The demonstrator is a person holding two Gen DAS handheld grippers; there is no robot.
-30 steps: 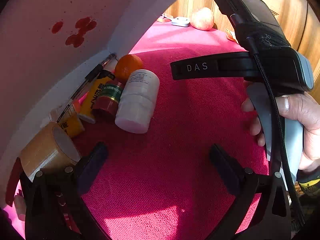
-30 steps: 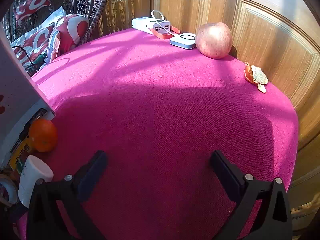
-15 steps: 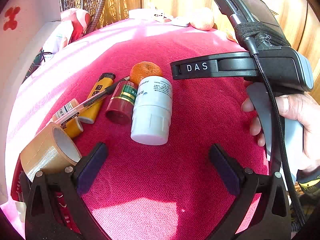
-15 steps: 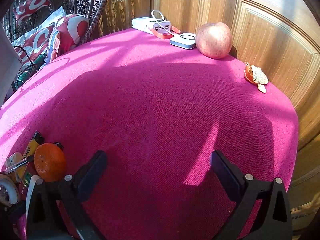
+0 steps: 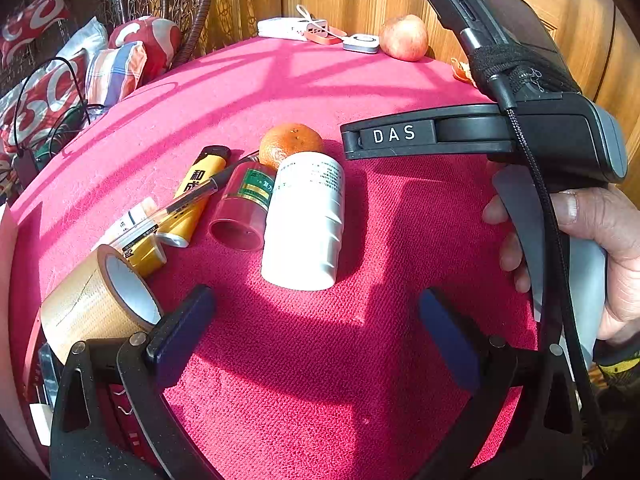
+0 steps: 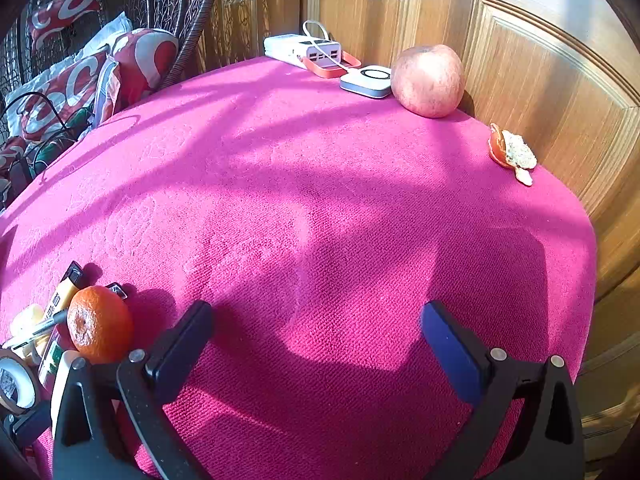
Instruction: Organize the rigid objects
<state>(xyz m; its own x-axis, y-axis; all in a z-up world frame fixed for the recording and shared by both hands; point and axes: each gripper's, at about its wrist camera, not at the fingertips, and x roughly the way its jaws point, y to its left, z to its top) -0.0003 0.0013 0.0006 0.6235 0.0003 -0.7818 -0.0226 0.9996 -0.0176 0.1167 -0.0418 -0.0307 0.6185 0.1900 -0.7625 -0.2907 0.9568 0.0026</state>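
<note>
A cluster of objects lies on the pink tablecloth: a white bottle on its side, a red tube with a green label, a yellow lighter, a pen, a small yellow tube, a brown tape roll and a tangerine. My left gripper is open just short of the white bottle, nothing between its fingers. My right gripper is open over bare cloth, with the tangerine to its left. A hand holds the right gripper's handle.
At the far edge lie an apple, a white puck-like device, a white charging hub with cable and orange peel. A wooden panel wall stands behind. Cushions and a wicker chair are at the far left.
A white box that covered the left side a second ago has gone out of view, which uncovers the objects and the far table. Both grippers stay open and nearly still.
</note>
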